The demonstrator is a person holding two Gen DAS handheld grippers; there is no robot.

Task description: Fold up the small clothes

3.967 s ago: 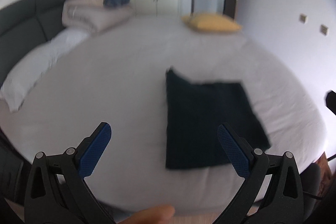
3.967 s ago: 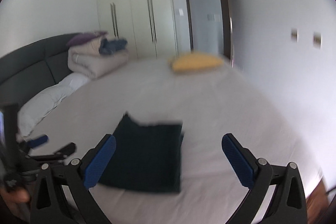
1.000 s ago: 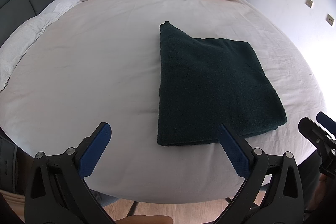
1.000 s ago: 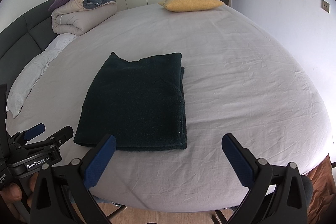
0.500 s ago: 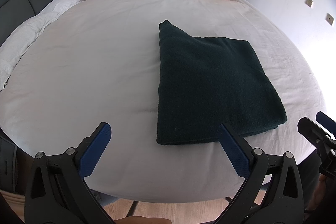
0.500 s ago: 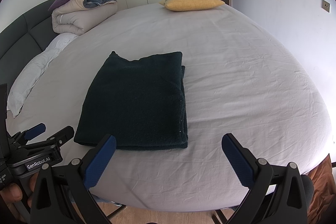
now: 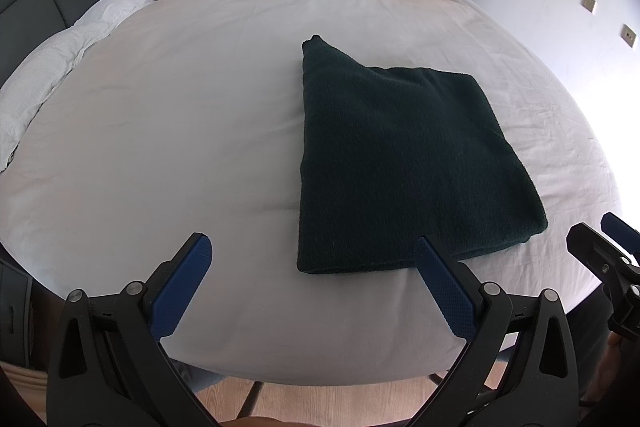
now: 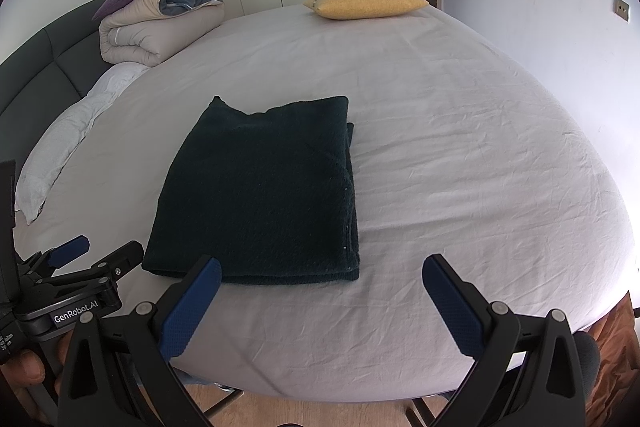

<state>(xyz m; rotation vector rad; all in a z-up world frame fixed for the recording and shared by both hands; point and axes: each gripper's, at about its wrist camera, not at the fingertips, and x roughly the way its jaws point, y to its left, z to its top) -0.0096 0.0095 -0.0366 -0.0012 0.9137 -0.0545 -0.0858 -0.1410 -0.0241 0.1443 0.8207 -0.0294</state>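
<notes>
At the near edge of the bed [image 8: 460, 155], both grippers hang over the sheet with nothing between their fingers. On the left gripper [image 7: 316, 285] the two blue-padded fingers [image 7: 182, 287] are spread wide, empty and touching nothing; on the right gripper [image 8: 320, 301] the two blue-padded fingers [image 8: 452, 303] stand equally far apart, also empty. One dark green folded cloth [image 8: 264, 191] lies flat on the white sheet just beyond the fingertips, its near edge close to the left finger of the right gripper and the right finger of the left gripper. One yellow pillow [image 8: 366, 1] rests at the far side, one rolled beige duvet [image 8: 156, 27] by the dark headboard [image 8: 44, 67], and one white pillow [image 8: 68, 147] along the left. White lettering on the left gripper's body, seen from the right wrist, reads "GenRobot.AI".
</notes>
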